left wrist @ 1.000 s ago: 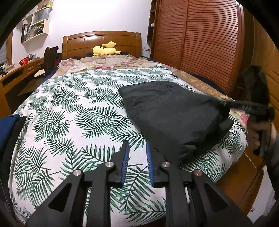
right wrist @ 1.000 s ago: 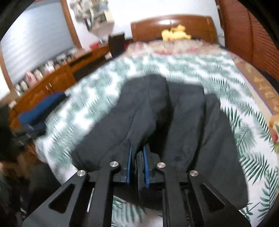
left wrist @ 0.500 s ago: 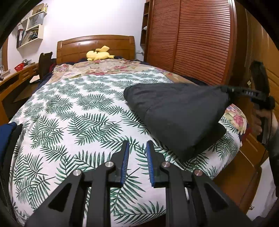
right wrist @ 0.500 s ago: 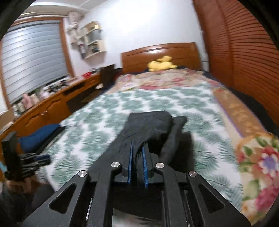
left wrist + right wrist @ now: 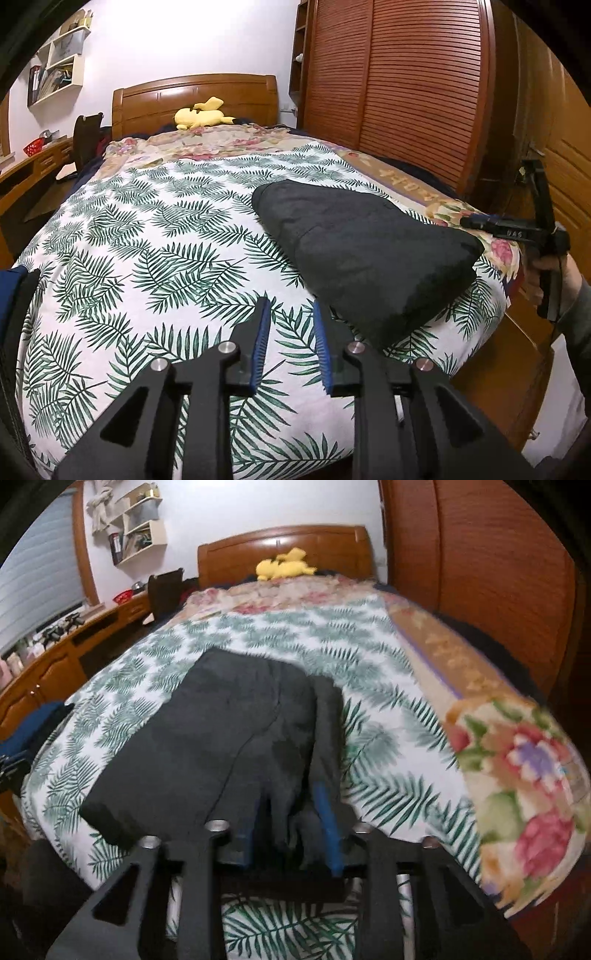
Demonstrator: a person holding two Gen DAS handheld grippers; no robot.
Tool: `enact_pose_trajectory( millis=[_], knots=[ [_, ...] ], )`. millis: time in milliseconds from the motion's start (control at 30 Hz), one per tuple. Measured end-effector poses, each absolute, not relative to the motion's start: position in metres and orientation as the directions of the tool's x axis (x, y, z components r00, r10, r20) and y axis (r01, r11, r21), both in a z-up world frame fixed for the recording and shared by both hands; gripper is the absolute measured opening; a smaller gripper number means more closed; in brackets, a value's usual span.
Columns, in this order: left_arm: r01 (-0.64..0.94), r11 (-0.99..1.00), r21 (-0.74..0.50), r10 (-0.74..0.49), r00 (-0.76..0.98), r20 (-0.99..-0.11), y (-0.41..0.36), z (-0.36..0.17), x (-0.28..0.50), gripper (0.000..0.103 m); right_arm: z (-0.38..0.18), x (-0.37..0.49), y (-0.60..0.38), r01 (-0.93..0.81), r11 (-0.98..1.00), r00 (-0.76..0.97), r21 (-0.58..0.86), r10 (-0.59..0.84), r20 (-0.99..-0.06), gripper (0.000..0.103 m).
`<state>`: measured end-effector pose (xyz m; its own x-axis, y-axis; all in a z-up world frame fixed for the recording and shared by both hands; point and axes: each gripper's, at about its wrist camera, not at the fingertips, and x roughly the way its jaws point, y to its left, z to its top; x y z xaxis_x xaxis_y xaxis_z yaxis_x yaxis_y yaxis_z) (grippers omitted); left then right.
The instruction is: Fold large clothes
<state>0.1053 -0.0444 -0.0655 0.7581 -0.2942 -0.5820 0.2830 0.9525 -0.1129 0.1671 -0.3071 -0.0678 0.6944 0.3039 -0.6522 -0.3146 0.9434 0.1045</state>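
One dark garment lies on the near right part of the bed, on the fern-print cover, already doubled into a thick, roughly rectangular bundle with a narrower strip showing along its right side in the right wrist view. It looks like a soft, fairly heavy fabric, probably trousers or a padded piece, though you cannot be sure from here. Judge it as limp and bulky: it will sag between two hold points, and the layers may slide apart if you lift only the top one. It is not fragile, so a firm pinch is safe.

Your right gripper has just been opening; its blue pads now stand apart with a ridge of the garment's near edge between them, and the cloth appears loose there, not pinched. Your left gripper hovers over the bare cover just beside the bundle's near left corner, its fingers a narrow gap apart and holding nothing.

For the next fold, you would do best to take hold at the two near corners, biting through all layers at once, and to keep both grips level so the bundle does not twist.

Farther out, a floral blanket runs along the right edge, a yellow plush toy rests by the wooden headboard, and a slatted wardrobe stands to the right.
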Motion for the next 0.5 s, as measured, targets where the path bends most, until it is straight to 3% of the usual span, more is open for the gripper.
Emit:
enact_pose_trajectory(
  millis=[167, 500],
  knots=[
    [0.289, 0.951, -0.109, -0.297, 0.759, -0.579, -0.047, -0.065, 0.108, 0.022, -0.046, 0.161, -0.281, -0.368, 0.928, 0.728, 0.059, 0.327, -0.603, 0.056],
    [0.294, 0.951, -0.096, -0.292, 0.750, -0.593, -0.052, -0.069, 0.124, 0.023, -0.081, 0.167, -0.200, -0.524, 0.849, 0.611, 0.069, 0.431, -0.664, 0.056]
  ],
)
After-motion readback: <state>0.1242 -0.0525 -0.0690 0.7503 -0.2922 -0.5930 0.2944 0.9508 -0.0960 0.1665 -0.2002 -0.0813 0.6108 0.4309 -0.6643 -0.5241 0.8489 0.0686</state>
